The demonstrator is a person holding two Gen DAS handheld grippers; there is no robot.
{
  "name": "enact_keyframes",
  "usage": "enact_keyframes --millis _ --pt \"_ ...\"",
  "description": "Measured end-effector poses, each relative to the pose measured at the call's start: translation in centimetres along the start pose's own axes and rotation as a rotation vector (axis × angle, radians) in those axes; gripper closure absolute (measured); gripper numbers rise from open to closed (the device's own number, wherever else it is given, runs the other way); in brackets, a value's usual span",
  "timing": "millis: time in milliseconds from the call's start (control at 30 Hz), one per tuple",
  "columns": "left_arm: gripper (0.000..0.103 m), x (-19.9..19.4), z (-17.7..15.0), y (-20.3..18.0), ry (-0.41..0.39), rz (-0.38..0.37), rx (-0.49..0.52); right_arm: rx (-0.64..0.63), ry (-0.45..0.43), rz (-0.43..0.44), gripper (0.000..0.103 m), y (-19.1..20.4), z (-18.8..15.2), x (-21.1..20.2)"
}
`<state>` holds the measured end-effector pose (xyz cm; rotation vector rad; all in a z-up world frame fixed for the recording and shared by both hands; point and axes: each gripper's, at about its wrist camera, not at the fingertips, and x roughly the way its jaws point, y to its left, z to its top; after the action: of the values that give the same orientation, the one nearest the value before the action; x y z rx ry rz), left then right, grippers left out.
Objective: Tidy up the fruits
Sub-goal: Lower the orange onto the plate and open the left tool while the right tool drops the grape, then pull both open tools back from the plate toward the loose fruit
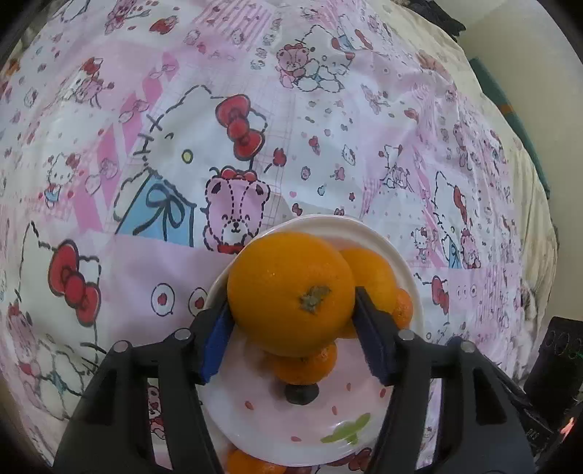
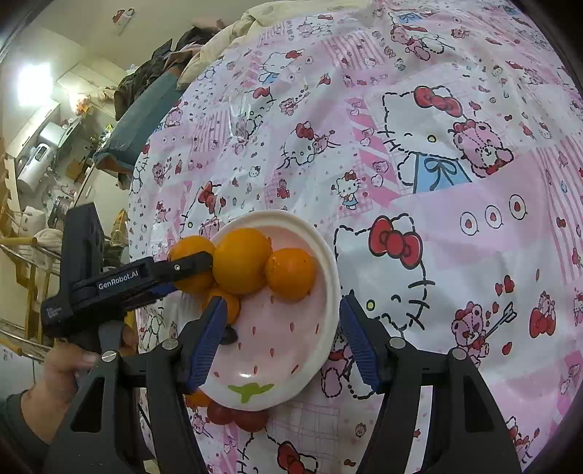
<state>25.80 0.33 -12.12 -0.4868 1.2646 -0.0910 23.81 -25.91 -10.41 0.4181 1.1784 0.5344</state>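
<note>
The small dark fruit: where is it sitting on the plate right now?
In the left wrist view the small dark fruit lies in the plate, just below the small orange. In the right wrist view it peeks out beside the tool's left finger.

Bed, covered by a pink-and-white cartoon-cat sheet (image 2: 455, 204), smooth with slight creases. Directly on sheet: a shallow pink plate (image 2: 328, 255) with strawberry-seed print and a green leaf mark at its near rim. Just beside the plate's near rim, on the sheet: a small orange (image 2: 196, 399), partly hidden under the rim, and two red fruits (image 2: 238, 417) touching each other. Far edge: a rumpled cream blanket (image 2: 233, 32).
</note>
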Motion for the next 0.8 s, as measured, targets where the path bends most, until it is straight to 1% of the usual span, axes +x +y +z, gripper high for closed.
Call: enact_keyframes --millis 133,267,300,333,367,400,433,500,700,800 --pt "0.042 -0.1 -0.2 -0.1 -0.012 -0.002 0.008 -0.014 0.003 -0.001 0.036 0.4 0.0 0.1" --pt "0.041 -0.2 0.0 -0.2 0.001 0.015 0.019 -0.032 0.005 -0.009 0.036 0.6 -0.1 0.1" --pt "0.038 -0.2 0.0 -0.2 0.004 0.018 0.023 -0.033 0.004 -0.010 0.036 0.7 -0.1 0.2" --pt "0.029 -0.3 -0.1 -0.3 0.005 0.017 0.033 -0.033 0.002 -0.012 0.036 0.7 0.0 0.2" --pt "0.024 -0.6 -0.1 -0.6 0.001 0.015 0.053 -0.033 0.002 -0.014 0.036 0.7 0.0 0.2" --pt "0.016 -0.9 -0.2 -0.9 -0.009 0.025 0.069 -0.032 0.002 -0.017 0.036 0.7 0.0 0.2" --pt "0.012 -1.1 -0.3 -1.1 -0.021 0.039 0.083 -0.031 0.001 -0.019 0.035 0.7 0.0 0.1" --pt "0.011 -1.5 -0.4 -1.6 -0.036 0.049 0.111 -0.034 -0.001 -0.021 0.036 0.7 0.1 0.1" --pt "0.011 -2.5 -1.1 -1.9 -0.051 0.061 0.141 -0.047 -0.008 -0.030 0.035 1.0 -0.1 -0.2" --pt "0.011 -3.6 -1.8 -2.1 -0.080 0.094 0.185 -0.038 -0.017 -0.029 0.036 1.1 -0.2 -0.6"
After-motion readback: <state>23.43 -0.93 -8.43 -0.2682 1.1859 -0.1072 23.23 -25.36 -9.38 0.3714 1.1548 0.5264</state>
